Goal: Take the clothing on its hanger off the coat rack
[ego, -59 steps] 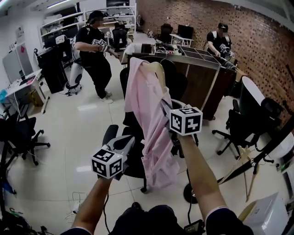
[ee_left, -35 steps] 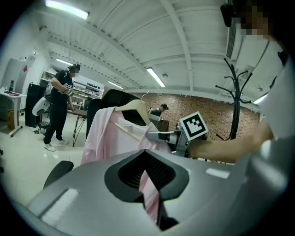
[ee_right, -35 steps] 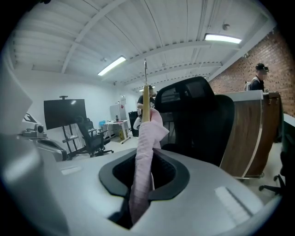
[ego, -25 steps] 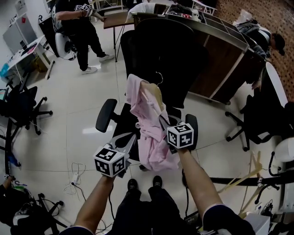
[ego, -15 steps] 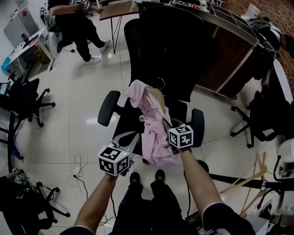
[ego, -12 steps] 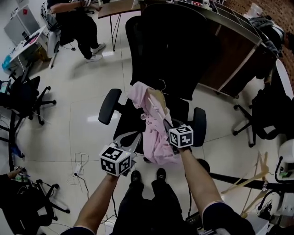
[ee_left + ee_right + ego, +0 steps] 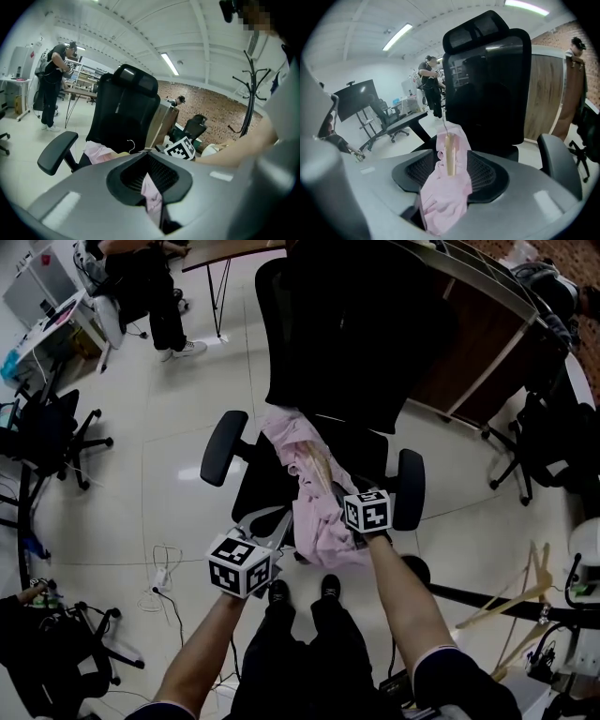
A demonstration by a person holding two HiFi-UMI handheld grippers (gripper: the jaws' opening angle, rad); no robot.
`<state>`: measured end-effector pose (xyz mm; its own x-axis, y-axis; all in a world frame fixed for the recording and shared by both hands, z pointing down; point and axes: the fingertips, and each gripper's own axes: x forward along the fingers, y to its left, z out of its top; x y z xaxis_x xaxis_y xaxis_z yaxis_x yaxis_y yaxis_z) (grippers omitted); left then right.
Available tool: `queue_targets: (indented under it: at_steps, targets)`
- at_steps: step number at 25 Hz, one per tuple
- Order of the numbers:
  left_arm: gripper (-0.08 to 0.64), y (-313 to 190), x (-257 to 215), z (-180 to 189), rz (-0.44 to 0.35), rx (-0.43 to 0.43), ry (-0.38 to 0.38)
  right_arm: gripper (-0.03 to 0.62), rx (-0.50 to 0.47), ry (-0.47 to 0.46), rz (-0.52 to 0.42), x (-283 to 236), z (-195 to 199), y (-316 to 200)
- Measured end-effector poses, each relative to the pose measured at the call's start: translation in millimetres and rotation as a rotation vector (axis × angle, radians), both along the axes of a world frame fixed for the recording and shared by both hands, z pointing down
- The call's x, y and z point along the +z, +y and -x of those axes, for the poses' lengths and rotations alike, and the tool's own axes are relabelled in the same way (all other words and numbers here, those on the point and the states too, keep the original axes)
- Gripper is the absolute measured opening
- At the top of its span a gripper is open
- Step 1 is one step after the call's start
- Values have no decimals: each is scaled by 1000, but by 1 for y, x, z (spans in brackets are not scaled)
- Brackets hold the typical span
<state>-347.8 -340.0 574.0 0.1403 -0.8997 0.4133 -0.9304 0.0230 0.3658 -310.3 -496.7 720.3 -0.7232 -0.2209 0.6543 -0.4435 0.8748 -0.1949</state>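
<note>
Head view first: the pink clothing (image 7: pixel 302 442) on its wooden hanger (image 7: pixel 322 468) is already off the coat rack and heaped on the seat of the black office chair (image 7: pixel 361 334) right in front of you. The hanger's long axis runs from the backrest side down toward your right gripper (image 7: pixel 343 491), so that's the one lined up with it. Your left gripper (image 7: pixel 274 521) sits at the near-left edge of the cloth. Both forearms reach forward and angle down, the right more steeply.

Left gripper view: the jaws are nearly together with a thin fold of pink pinched between them, so you've got cloth there. The hanger's hook (image 7: pixel 131 144) pokes up beyond, ahead and a bit left. The coat rack (image 7: pixel 253 79) stands off to the right, well apart from it all.

Right gripper view: the jaws have just been opening and now stand wide. The hanger is dead ahead, seen end-on, hook at the far end by the backrest, and cloth spills back between the pads without being squeezed. My read is that the right side has let go, so backing out along that axis should clear it. The left pinch is what's left to release.
</note>
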Motion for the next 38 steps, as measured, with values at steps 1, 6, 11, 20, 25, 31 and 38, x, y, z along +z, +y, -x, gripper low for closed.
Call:
queue_targets:
  at_steps: [1, 6, 11, 20, 25, 31, 38]
  targets:
    - [12, 0, -1, 0, -2, 2, 1, 218, 8, 13, -5, 1, -3, 0]
    - [12, 3, -3, 4, -9, 14, -4, 218, 31, 20, -19, -8, -15, 7]
    - [12, -4, -10, 1, -28, 40, -14, 190, 45, -29, -43, -36, -24, 11]
    - [12, -28, -45, -6, -104, 100, -57, 2, 44, -168, -176, -138, -27, 22]
    - [12, -37, -77, -9, -161, 115, -85, 2, -13, -283, -271, -213, -23, 42]
    - [12, -42, -123, -11, -241, 123, -147, 2, -61, -385, -355, -278, -24, 64]
    - [12, -37, -158, -12, -297, 118, -193, 2, -65, -441, -354, -307, -26, 76]
